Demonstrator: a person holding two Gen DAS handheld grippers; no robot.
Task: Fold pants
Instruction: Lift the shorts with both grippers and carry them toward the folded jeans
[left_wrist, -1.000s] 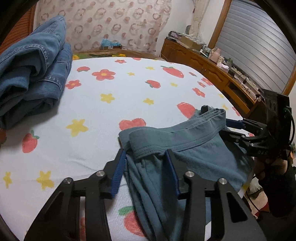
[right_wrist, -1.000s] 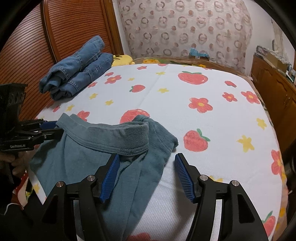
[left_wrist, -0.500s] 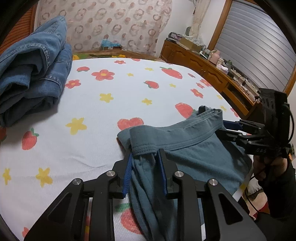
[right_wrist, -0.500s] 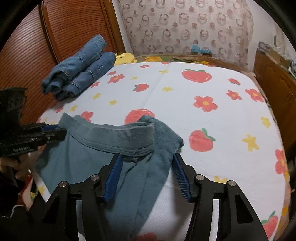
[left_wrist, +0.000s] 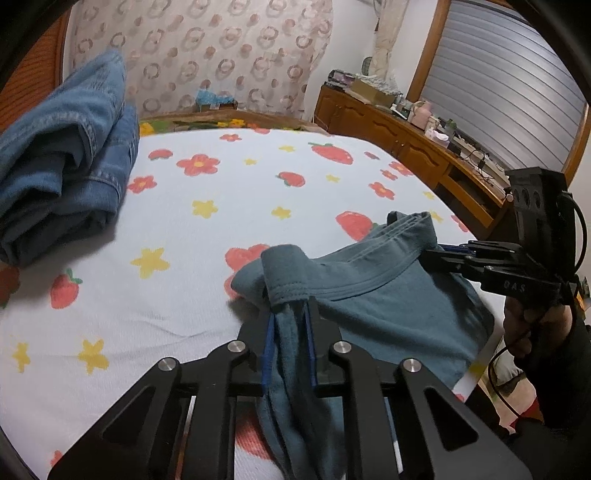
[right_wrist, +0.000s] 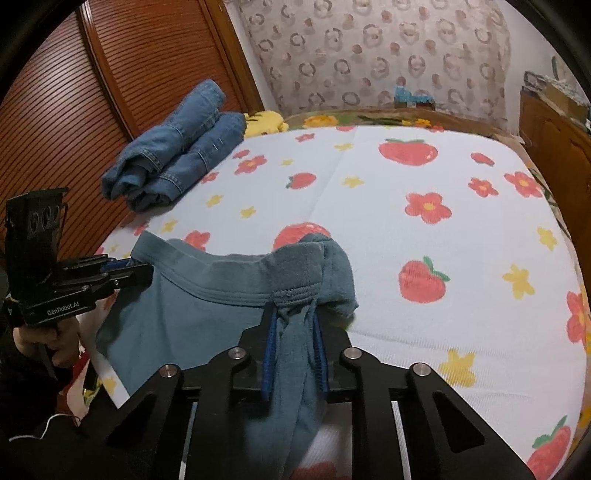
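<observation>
Teal pants (left_wrist: 384, 295) lie at the near edge of a bed, waistband up and stretched between both grippers. My left gripper (left_wrist: 290, 317) is shut on the bunched left end of the waistband. My right gripper (right_wrist: 295, 314) is shut on the bunched right end of the pants (right_wrist: 207, 295). Each gripper shows in the other's view: the right one (left_wrist: 439, 253) at the waistband's far corner, the left one (right_wrist: 125, 267) likewise. The pant legs hang off the bed edge, out of view.
The bed sheet (right_wrist: 406, 177) is white with strawberries and flowers. Folded blue jeans (right_wrist: 177, 147) lie at the far left of the bed, near a slatted wooden door (right_wrist: 92, 92). A wooden dresser (left_wrist: 424, 155) with clutter stands on the right.
Both grippers went from open around the waistband ends to shut on them. The waistband is now pulled up and taut between them.
</observation>
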